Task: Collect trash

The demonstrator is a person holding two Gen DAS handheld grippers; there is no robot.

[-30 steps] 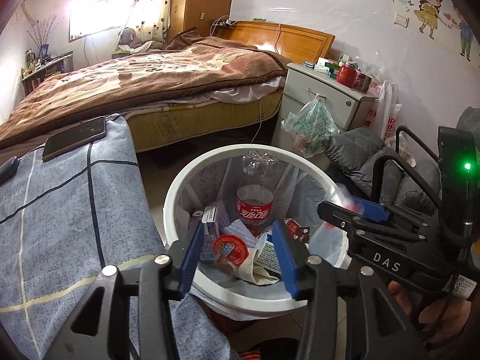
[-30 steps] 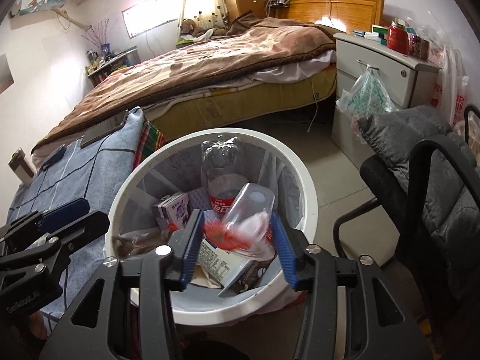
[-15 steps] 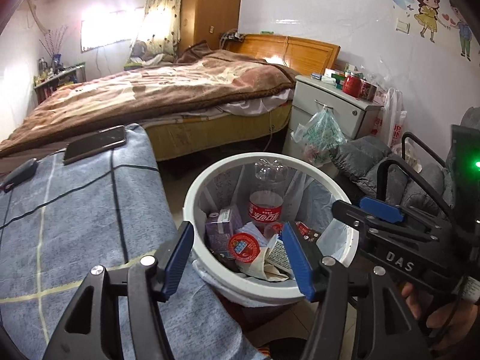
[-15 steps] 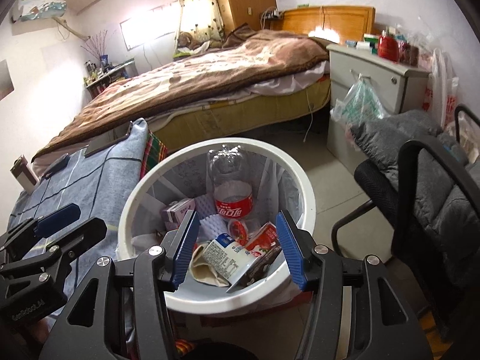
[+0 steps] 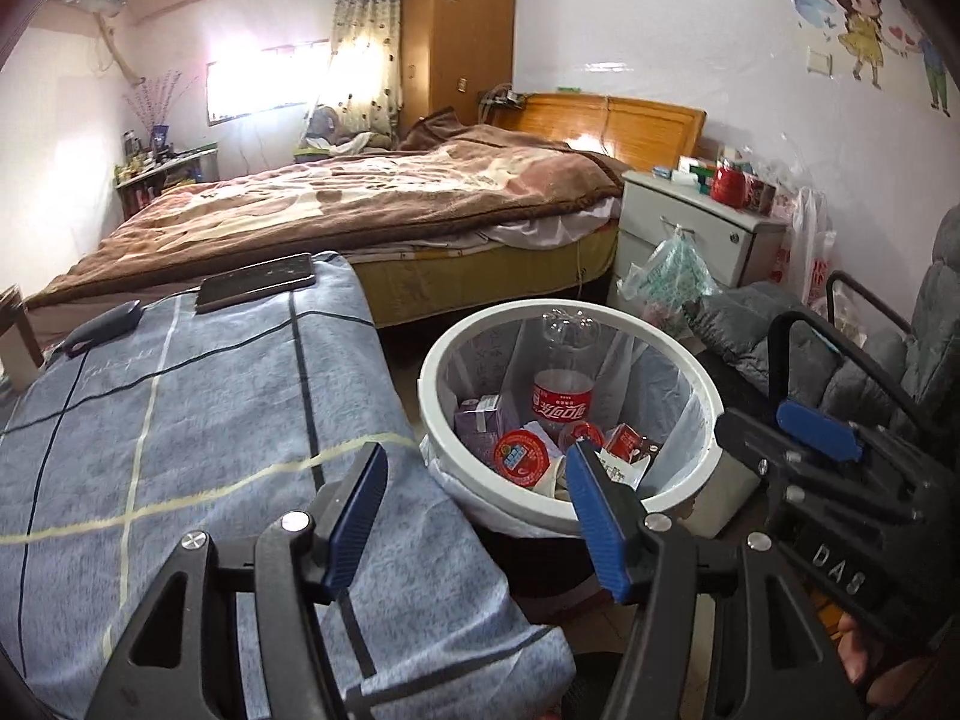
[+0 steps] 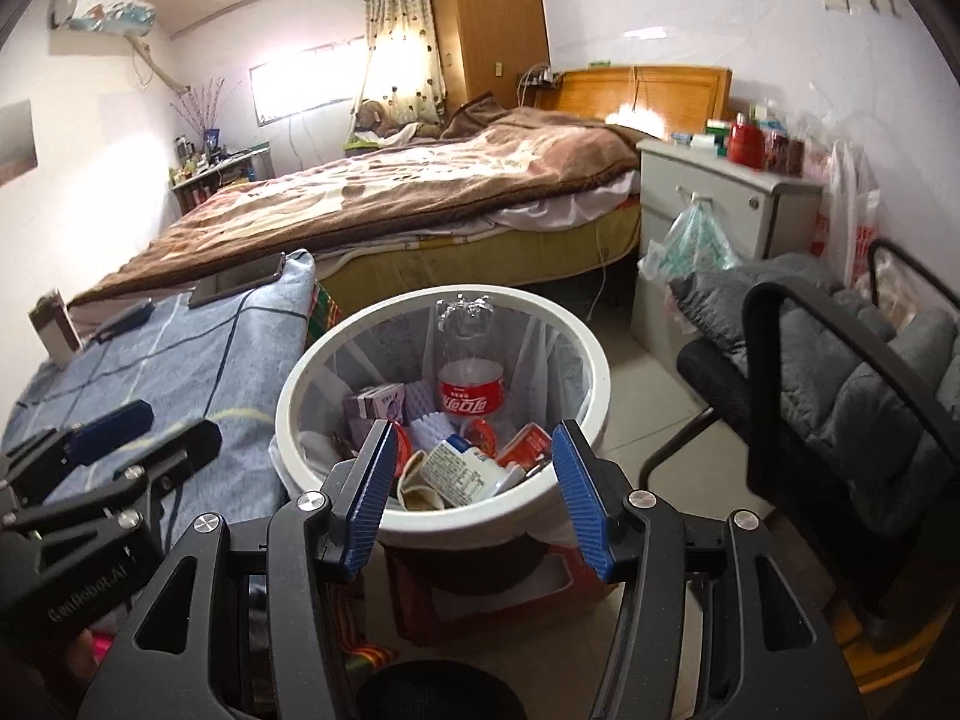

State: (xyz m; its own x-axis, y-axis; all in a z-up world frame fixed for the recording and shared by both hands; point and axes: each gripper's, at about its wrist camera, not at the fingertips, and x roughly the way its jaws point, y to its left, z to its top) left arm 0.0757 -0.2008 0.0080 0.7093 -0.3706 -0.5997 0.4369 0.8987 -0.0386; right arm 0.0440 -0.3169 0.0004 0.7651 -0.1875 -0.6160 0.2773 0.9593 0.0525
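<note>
A white round trash bin (image 5: 690,495) (image 6: 591,354) with a clear liner stands on the floor between a cloth-covered table and a chair. It holds a cola bottle (image 5: 562,399) (image 6: 471,387), a purple carton (image 5: 477,420) (image 6: 375,405), a red-lidded cup (image 5: 521,456), a white carton (image 6: 459,471) and other wrappers. My left gripper (image 5: 477,516) is open and empty, above the table's edge just left of the bin. My right gripper (image 6: 471,489) is open and empty, over the bin's near rim. Each gripper shows in the other's view (image 5: 810,468) (image 6: 114,447).
The blue-grey checked table cloth (image 5: 180,420) (image 6: 180,348) carries a phone (image 5: 258,288) (image 6: 240,279) and a dark device (image 5: 102,321). A grey-cushioned black chair (image 6: 840,390) stands right of the bin. A bed (image 5: 360,204), a white nightstand (image 5: 690,228) with a hanging plastic bag (image 5: 666,279) lie behind.
My right gripper let go of the clear wrapper, which dropped into the bin. Both grippers have pulled back and up from the bin; the left has shifted left over the table edge.
</note>
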